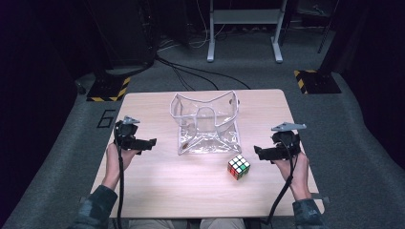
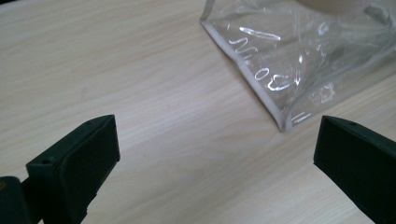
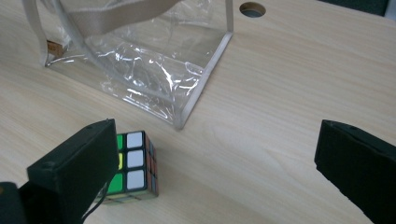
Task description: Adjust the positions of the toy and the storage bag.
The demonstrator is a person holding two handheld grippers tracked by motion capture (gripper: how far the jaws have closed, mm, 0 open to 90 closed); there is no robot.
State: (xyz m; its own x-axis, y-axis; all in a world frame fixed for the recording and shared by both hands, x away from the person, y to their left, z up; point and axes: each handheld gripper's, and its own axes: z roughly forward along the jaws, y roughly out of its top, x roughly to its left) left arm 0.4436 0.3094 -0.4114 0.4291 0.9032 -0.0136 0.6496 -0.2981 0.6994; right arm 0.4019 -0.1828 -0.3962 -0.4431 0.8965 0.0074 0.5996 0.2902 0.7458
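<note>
Light wood worktop (image 1: 157,191), person seated at the near edge, a gripper in each hand.

Left gripper (image 1: 152,142) sits at the left side of the worktop, jaws pointing toward the middle. In the left gripper view its jaws stand wide apart with nothing between them, just bare wood; the near corner of the clear plastic bag (image 2: 299,60) lies ahead, up and to the right, not touched.

Right gripper (image 1: 258,152) sits at the right side, jaws pointing inward. Its jaws are wide open too, nothing gripped. In the right gripper view the Rubik's cube (image 3: 133,168) sits just beside the left jaw, partly hidden behind it; can't tell if it touches.

Rubik's cube (image 1: 239,166) rests on the worktop right of centre, near the front right corner of the bag and just inward of the right gripper, white face up with green and red sides showing.

Clear plastic bag (image 1: 206,124) stands in the middle of the worktop, top open, white trim on the edges, webbing handle (image 3: 116,16) draped inside. Cube and bag are close but apart.

A round cable hole (image 3: 252,9) sits in the worktop beyond the bag.
</note>
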